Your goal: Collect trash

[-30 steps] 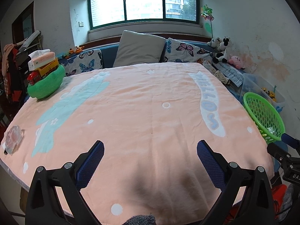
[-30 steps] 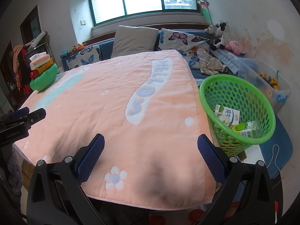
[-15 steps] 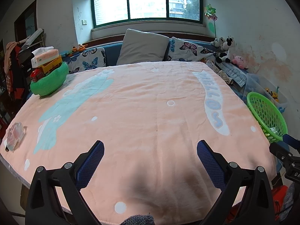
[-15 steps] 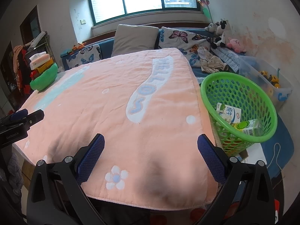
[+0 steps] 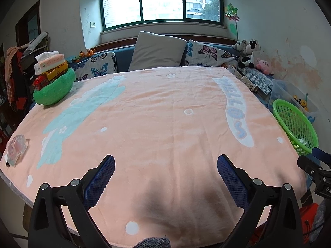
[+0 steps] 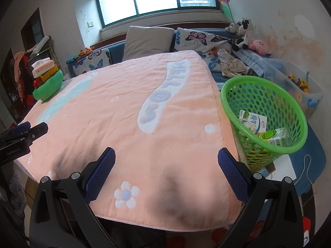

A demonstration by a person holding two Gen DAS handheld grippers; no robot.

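Observation:
A crumpled clear plastic wrapper (image 5: 16, 149) lies on the pink blanket (image 5: 157, 124) near its left front edge. My left gripper (image 5: 165, 174) is open and empty above the blanket's front, far right of the wrapper. My right gripper (image 6: 166, 172) is open and empty over the blanket's front right part. A green mesh basket (image 6: 266, 95) stands beside the table's right edge and holds two cartons (image 6: 251, 122). The basket also shows at the right of the left wrist view (image 5: 293, 124).
A green bowl (image 5: 53, 90) with a toy truck and a tissue box sits at the blanket's far left corner. Cushions (image 5: 157, 50) and plush toys (image 5: 248, 51) line the sofa behind. A clear toy bin (image 6: 293, 80) stands beyond the basket.
Both grippers have drawn back and risen slightly, so the views take in a little more of the blanket. Both stay open and empty.

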